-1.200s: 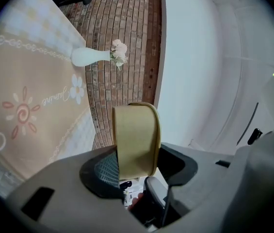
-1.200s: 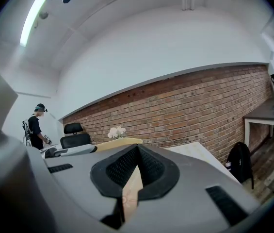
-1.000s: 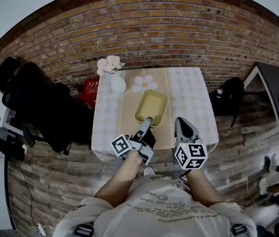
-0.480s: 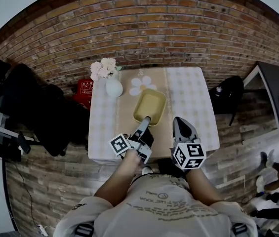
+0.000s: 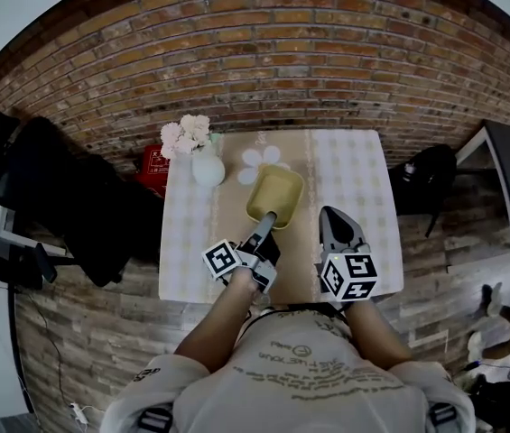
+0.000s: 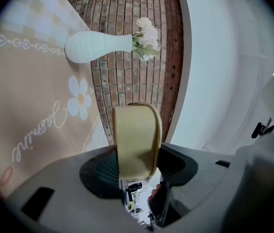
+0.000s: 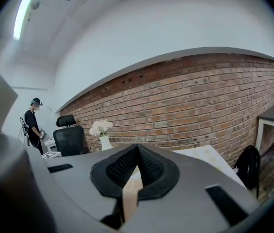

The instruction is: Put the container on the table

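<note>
The pale yellow container (image 5: 275, 193) hangs over the tan runner in the middle of the table (image 5: 354, 170). My left gripper (image 5: 268, 218) is shut on its near rim. In the left gripper view, the container wall (image 6: 136, 140) stands between the pads of the left gripper (image 6: 134, 171). The frames do not show whether its base touches the cloth. My right gripper (image 5: 334, 215) hovers over the table to the right of the container, apart from it. In the right gripper view, the right gripper (image 7: 137, 149) has its pad tips together with nothing between them.
A white vase (image 5: 208, 168) with pale flowers stands at the table's back left, next to a daisy print on the runner. Black office chairs (image 5: 74, 197) are left of the table, a black bag (image 5: 426, 174) to its right. A person (image 7: 32, 123) stands far off.
Both grippers have come forward over the table, the left one carrying the container with it. The table's near edge now lies under my hands.
</note>
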Demonstrator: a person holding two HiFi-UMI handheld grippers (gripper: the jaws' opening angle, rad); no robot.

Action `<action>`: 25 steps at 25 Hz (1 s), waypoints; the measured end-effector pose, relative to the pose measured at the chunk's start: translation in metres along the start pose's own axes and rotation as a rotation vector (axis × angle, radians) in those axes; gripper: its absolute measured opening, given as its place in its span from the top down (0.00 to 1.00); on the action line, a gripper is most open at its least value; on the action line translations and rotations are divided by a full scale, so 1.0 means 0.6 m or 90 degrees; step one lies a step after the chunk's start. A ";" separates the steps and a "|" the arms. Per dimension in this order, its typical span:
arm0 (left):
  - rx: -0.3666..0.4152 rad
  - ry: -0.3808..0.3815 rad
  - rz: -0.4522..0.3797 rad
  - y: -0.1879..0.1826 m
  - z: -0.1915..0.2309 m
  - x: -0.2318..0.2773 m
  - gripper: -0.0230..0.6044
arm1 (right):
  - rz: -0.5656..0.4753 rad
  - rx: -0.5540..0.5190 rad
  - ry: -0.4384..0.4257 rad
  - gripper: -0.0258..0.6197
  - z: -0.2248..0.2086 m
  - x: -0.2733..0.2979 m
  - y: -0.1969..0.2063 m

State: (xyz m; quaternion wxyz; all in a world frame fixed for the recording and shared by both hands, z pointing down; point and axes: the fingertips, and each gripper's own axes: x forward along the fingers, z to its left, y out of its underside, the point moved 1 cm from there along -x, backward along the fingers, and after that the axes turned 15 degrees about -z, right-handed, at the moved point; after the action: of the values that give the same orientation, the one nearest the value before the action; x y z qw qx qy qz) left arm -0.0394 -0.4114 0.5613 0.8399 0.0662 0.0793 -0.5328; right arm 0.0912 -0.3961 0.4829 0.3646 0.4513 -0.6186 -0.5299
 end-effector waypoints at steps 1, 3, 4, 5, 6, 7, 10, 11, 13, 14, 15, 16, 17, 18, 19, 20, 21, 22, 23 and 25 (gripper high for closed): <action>0.002 -0.004 -0.002 -0.002 0.010 0.008 0.62 | 0.003 0.000 0.001 0.96 -0.008 0.007 0.001; 0.003 -0.013 -0.011 -0.009 0.029 0.024 0.62 | 0.008 0.001 0.003 0.96 -0.022 0.019 0.005; 0.003 -0.018 -0.016 -0.014 0.038 0.030 0.62 | 0.011 0.001 0.003 0.96 -0.028 0.025 0.007; 0.003 -0.023 -0.023 -0.020 0.047 0.036 0.62 | 0.015 0.002 0.003 0.96 -0.033 0.030 0.010; 0.002 -0.028 -0.031 -0.027 0.055 0.041 0.62 | 0.019 0.003 0.003 0.96 -0.037 0.034 0.013; 0.001 -0.033 -0.040 -0.035 0.064 0.045 0.62 | 0.023 0.004 0.002 0.96 -0.042 0.038 0.017; 0.006 -0.052 -0.066 -0.057 0.090 0.053 0.62 | 0.036 0.006 0.002 0.96 -0.056 0.047 0.029; 0.013 -0.059 -0.070 -0.063 0.098 0.054 0.62 | 0.041 0.008 0.002 0.96 -0.059 0.049 0.033; 0.031 -0.078 -0.070 -0.072 0.115 0.053 0.62 | 0.051 0.011 0.001 0.96 -0.064 0.054 0.040; 0.038 -0.089 -0.069 -0.077 0.126 0.052 0.62 | 0.055 0.013 0.000 0.96 -0.065 0.057 0.044; 0.040 -0.100 -0.071 -0.082 0.136 0.050 0.62 | 0.058 0.015 -0.002 0.96 -0.066 0.060 0.048; 0.036 -0.109 -0.076 -0.087 0.146 0.047 0.62 | 0.061 0.017 -0.003 0.96 -0.067 0.063 0.051; 0.030 -0.116 -0.084 -0.091 0.154 0.045 0.62 | 0.064 0.019 -0.006 0.96 -0.067 0.065 0.054; 0.027 -0.119 -0.091 -0.095 0.159 0.044 0.62 | 0.066 0.020 -0.009 0.96 -0.068 0.067 0.056; 0.028 -0.118 -0.096 -0.098 0.160 0.045 0.62 | 0.069 0.022 -0.012 0.96 -0.068 0.069 0.058; 0.027 -0.119 -0.099 -0.100 0.162 0.046 0.62 | 0.071 0.022 -0.015 0.96 -0.068 0.071 0.060; 0.025 -0.124 -0.102 -0.101 0.166 0.045 0.62 | 0.074 0.023 -0.018 0.96 -0.069 0.072 0.062; 0.025 -0.133 -0.101 -0.103 0.172 0.043 0.62 | 0.077 0.024 -0.020 0.96 -0.069 0.074 0.065; 0.027 -0.140 -0.100 -0.103 0.178 0.041 0.62 | 0.080 0.025 -0.023 0.96 -0.070 0.075 0.068; 0.027 -0.140 -0.100 -0.103 0.181 0.042 0.62 | 0.084 0.027 -0.027 0.96 -0.071 0.076 0.073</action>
State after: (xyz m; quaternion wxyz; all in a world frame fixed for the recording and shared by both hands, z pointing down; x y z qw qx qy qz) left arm -0.0781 -0.4809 0.6611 0.7976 0.0189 -0.0196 -0.6025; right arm 0.1085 -0.4516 0.5321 0.3760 0.4056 -0.6657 -0.5009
